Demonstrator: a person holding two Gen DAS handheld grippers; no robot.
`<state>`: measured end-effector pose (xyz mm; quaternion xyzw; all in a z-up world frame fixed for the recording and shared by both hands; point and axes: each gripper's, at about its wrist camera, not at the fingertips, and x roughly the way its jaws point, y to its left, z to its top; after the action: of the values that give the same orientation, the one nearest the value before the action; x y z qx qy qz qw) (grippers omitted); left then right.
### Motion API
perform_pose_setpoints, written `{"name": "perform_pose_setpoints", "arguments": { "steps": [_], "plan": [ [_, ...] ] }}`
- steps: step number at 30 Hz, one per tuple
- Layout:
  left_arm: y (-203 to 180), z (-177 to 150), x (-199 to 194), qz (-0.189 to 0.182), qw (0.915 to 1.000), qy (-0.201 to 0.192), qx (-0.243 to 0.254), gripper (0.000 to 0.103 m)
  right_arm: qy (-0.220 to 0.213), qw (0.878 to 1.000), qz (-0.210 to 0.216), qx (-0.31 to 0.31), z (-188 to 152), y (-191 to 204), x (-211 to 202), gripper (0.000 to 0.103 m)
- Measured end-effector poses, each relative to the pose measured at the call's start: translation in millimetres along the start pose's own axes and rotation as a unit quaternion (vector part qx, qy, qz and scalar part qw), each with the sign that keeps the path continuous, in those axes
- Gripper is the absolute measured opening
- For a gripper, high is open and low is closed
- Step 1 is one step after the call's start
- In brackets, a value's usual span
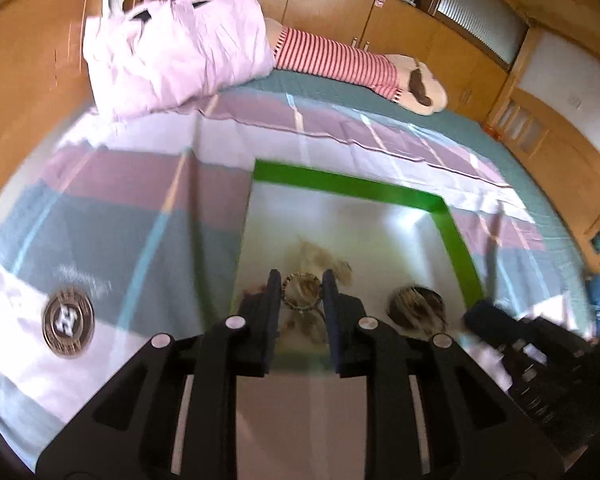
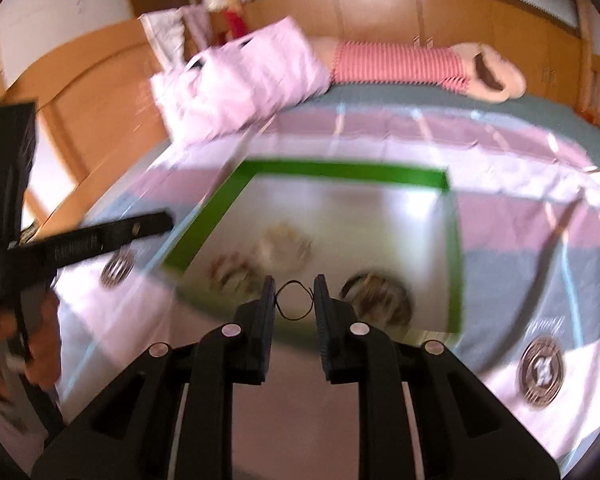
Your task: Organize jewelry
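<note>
The left gripper point(image 1: 301, 280) has its fingers point(image 1: 271, 292) nearly closed on a beaded bracelet point(image 1: 302, 291), gripped at both sides. The right gripper point(image 2: 293, 290) fingers point(image 2: 266, 296) pinch a thin black wire loop point(image 2: 294, 300) between them. Beyond both sets of fingers lies a green-edged tray point(image 1: 340, 184) on the bed point(image 1: 100, 216), with blurred jewelry point(image 2: 284, 246) on it. Left of the left fingers, a round emblem point(image 1: 68, 327) is printed on the sheet; its lettering is unreadable
</note>
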<state>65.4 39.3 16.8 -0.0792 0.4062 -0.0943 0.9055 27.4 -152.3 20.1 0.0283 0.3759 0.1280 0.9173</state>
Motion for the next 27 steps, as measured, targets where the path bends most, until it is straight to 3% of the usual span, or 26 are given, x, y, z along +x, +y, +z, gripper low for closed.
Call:
{"name": "perform_pose_setpoints", "arguments": {
  "steps": [4,10,11,12,15,17,21,27],
  "plan": [
    [1,10,28,0.019,0.9997,0.017,-0.004,0.021,0.005,0.999,-0.036,-0.004,13,-7,30,0.019],
    [6,7,59,0.051,0.998,0.036,-0.001,0.023,0.05,0.997,-0.054,0.003,1,-16,68,0.02],
    [7,6,60,0.055,0.9978,0.036,-0.001,0.041,0.055,0.997,-0.057,0.003,-1,-16,71,0.029],
    [7,5,60,0.055,0.9978,0.037,0.0,0.055,0.055,0.997,-0.061,0.007,-1,-18,70,0.044],
    [-1,4,49,0.049,0.9981,0.036,0.011,0.076,0.027,0.997,-0.065,0.029,2,-23,55,0.074],
    [-11,4,35,0.076,0.9963,0.01,0.038,0.087,0.009,0.997,-0.07,0.036,5,-26,43,0.083],
    [-25,6,15,0.072,0.9946,-0.007,0.074,0.094,-0.017,0.995,-0.083,0.049,5,-33,24,0.096],
    [-36,3,16,0.064,0.994,0.009,0.088,0.1,0.008,0.993,-0.084,0.083,1,-45,28,0.099]
  ]
}}
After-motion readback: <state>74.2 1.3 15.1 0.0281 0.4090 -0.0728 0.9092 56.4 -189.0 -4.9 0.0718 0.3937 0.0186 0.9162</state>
